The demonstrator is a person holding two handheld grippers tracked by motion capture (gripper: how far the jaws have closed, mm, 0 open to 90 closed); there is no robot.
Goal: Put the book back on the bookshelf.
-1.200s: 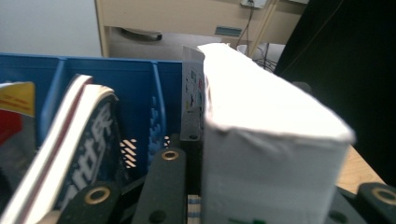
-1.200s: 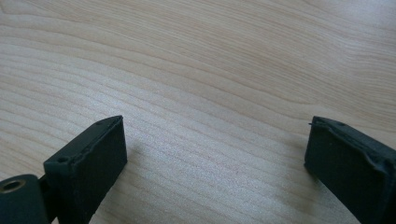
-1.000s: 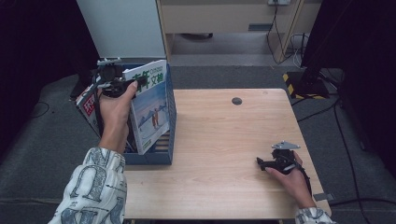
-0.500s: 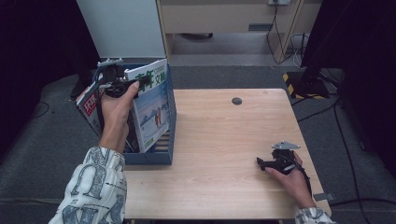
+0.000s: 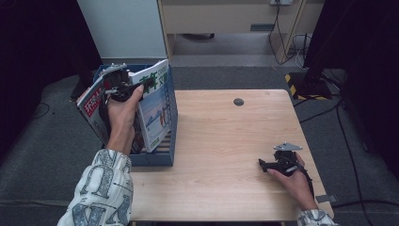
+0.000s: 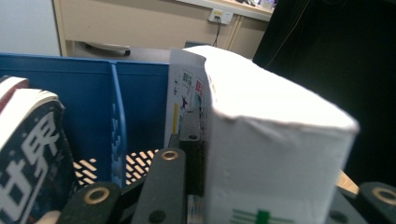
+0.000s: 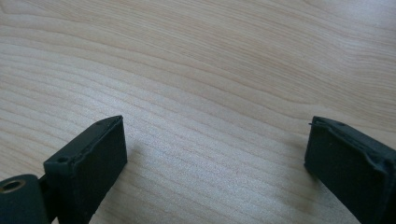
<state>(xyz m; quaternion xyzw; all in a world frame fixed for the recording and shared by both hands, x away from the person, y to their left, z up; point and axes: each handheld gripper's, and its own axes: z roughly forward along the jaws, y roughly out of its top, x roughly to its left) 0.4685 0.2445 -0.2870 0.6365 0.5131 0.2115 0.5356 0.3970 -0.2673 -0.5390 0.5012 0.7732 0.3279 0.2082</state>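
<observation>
While the right gripper [image 5: 266,164] is resting on the wooden worktop [image 5: 226,141] with its jaws spread wide and nothing between them, the left gripper [image 5: 141,87] is clamping the top edge of a blue-and-white magazine [image 5: 157,113]. That magazine is standing upright inside the blue crate [image 5: 170,141] at the worktop's left edge, just beside a red-covered magazine [image 5: 91,106] leaning against the person's left hand [image 5: 120,113].
</observation>
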